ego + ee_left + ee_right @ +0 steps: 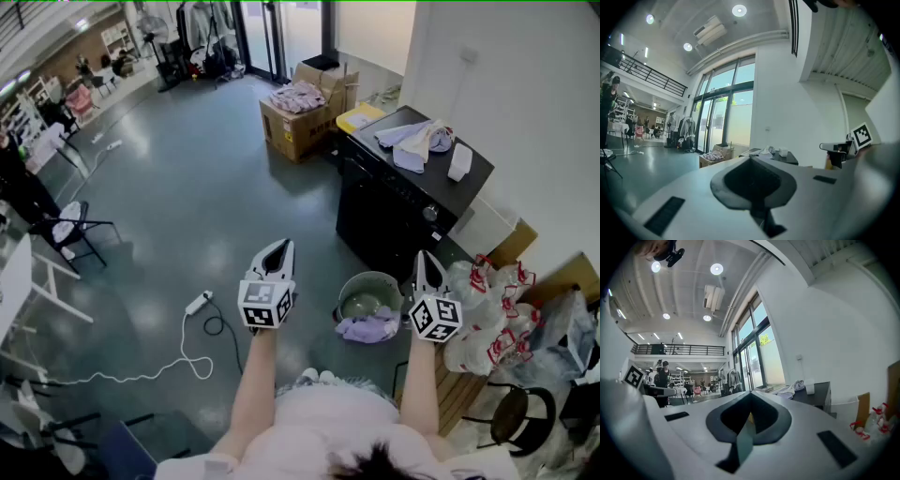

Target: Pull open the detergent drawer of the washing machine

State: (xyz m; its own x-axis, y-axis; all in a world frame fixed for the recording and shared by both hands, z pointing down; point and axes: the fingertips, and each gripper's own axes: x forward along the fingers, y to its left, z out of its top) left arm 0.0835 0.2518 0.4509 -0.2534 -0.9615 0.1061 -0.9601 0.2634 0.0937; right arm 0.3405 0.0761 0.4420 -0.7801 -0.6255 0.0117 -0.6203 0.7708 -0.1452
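The black washing machine [403,202] stands against the white wall at the right, with clothes [412,142] and a white container [459,161] on its top. Its front panel with a round knob [429,214] faces left; I cannot pick out the detergent drawer at this distance. My left gripper [277,251] is held out over the floor, shut and empty. My right gripper [427,262] is also shut and empty, just short of the machine's near corner. The machine's top [773,155] shows far off in the left gripper view and again as the machine's top [813,392] in the right gripper view.
A green basin [368,298] with a lilac cloth [367,327] sits on the floor before the machine. Cardboard boxes [305,117] stand beyond it. White bags [487,314] pile at the right. A power strip with white cable [192,323] lies on the floor; a chair [75,230] stands left.
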